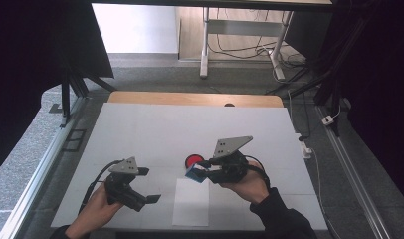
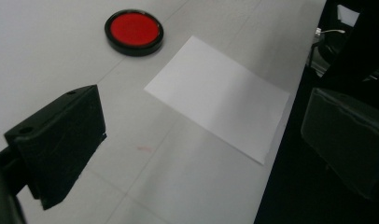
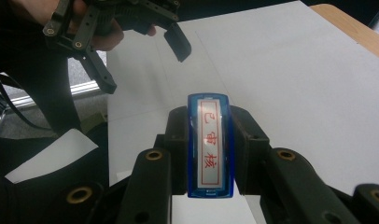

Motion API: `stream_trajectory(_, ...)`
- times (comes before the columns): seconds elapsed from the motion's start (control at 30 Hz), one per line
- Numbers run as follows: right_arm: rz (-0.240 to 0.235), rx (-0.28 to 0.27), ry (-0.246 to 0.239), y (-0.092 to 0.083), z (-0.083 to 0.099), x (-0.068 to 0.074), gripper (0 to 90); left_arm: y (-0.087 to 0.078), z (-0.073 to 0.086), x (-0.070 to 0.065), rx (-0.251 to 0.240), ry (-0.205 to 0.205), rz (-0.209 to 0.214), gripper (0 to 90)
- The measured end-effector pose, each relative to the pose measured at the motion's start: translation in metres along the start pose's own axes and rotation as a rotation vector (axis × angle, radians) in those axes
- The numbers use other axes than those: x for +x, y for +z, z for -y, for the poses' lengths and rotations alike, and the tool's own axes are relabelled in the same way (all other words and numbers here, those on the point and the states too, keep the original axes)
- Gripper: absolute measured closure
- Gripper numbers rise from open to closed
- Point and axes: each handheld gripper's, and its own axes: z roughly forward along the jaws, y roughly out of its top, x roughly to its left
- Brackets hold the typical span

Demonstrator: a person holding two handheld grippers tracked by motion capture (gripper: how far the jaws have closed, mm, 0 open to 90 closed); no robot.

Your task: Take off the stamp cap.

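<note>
Right gripper (image 3: 210, 154): clamped on blue stamp (image 3: 210, 144), underside hidden. Left gripper (image 1: 146, 185): jaws apart, empty; right jaw blurred. Ink pad (image 2: 134, 31), paper sheet (image 2: 220, 95) nearby.

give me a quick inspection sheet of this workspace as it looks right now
surface: white-covered table, wooden edge at the far side
job's things: blue stamp with red characters; red ink pad in a black case; white paper sheet near the front edge
clutter: nothing seen
grippers: right gripper shut on the blue stamp; left gripper open, nothing between its jaws
cables: one trails from each gripper; more lie on the floor beyond the table
surroundings: grey floor, metal frame rails, a desk's legs farther off
</note>
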Motion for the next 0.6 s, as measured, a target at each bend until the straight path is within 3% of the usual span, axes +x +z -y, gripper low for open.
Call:
stream_trajectory(0.3, -0.011, -0.013, -0.006, -0.002, -0.001, 0.000, 71.6, 0.018, -0.021, 0.001, -0.009, 0.084, 0.036, 1.1)
stream_trajectory(0.43, -0.016, -0.016, -0.010, -0.003, -0.001, 0.001, 71.6, 0.026, -0.028, 0.003, -0.022, 0.104, 0.087, 1.2)
stream_trajectory(0.6, -0.023, -0.018, -0.018, -0.003, -0.002, 0.002, 71.6, 0.038, -0.037, 0.004, -0.003, 0.141, 0.121, 1.7)
